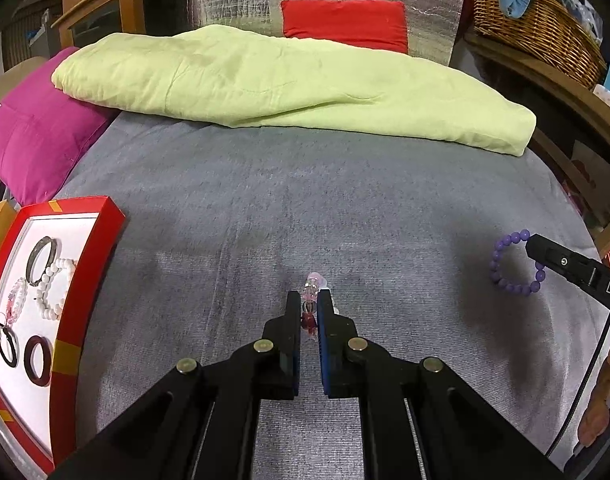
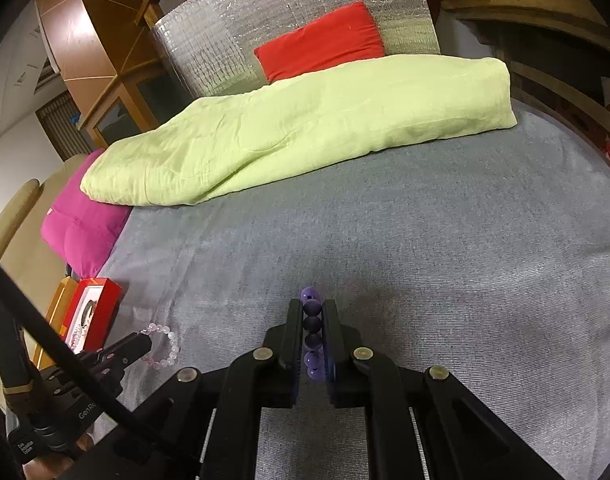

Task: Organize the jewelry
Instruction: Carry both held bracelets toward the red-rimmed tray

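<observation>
Bracelets are being gathered off the grey bed [image 1: 345, 208] for the red tray [image 1: 87, 240], which is sitting at the bed's left edge, already holding several bangles and bead strings. Left gripper [image 1: 308, 300] is pinching a pink bead bracelet [image 1: 316, 280] mid-bed, its fingers nearly closed on the strand. Right gripper [image 2: 312, 308] is clamping a purple bead bracelet [image 2: 311, 320] farther right on the bed, beads lying in a row between its fingers [image 2: 293, 320], presumably so both can be carried over together.
</observation>
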Demonstrator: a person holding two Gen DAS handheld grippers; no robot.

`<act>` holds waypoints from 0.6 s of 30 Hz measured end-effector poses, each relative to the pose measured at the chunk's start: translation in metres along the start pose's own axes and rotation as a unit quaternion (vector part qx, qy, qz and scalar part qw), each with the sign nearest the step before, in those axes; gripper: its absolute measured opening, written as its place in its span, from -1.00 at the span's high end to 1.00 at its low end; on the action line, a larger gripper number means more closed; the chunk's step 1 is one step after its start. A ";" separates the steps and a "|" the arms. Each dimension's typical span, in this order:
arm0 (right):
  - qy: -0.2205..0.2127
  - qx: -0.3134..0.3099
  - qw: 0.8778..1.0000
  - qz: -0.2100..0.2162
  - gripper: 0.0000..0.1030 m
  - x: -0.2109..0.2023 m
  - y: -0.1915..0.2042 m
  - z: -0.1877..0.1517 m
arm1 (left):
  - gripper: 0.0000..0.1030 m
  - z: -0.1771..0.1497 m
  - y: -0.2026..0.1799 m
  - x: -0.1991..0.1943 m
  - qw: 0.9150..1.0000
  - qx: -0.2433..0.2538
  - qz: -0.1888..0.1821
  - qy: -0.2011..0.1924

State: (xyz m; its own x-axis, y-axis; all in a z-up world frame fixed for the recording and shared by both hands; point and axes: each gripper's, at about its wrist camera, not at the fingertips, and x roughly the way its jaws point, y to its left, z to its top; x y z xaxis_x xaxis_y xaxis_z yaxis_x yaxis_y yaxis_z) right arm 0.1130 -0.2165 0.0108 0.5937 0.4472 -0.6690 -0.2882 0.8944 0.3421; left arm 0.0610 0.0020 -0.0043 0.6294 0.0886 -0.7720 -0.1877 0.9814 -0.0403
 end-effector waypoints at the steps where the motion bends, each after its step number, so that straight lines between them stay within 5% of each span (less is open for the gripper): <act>1: 0.000 0.000 1.000 -0.001 0.81 0.000 0.000 0.000 | 0.84 0.000 -0.001 0.000 1.000 0.000 0.000 0.000; 18: 0.000 -0.004 1.000 -0.007 0.81 0.001 0.001 0.000 | 0.84 0.002 0.001 0.000 1.000 -0.002 0.006 -0.005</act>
State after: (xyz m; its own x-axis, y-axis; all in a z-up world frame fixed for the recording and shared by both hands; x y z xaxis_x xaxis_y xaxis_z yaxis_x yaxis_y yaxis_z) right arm 0.1129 -0.2148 0.0106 0.5976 0.4343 -0.6740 -0.2849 0.9008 0.3278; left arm 0.0621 0.0032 -0.0032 0.6346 0.1023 -0.7660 -0.1981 0.9796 -0.0332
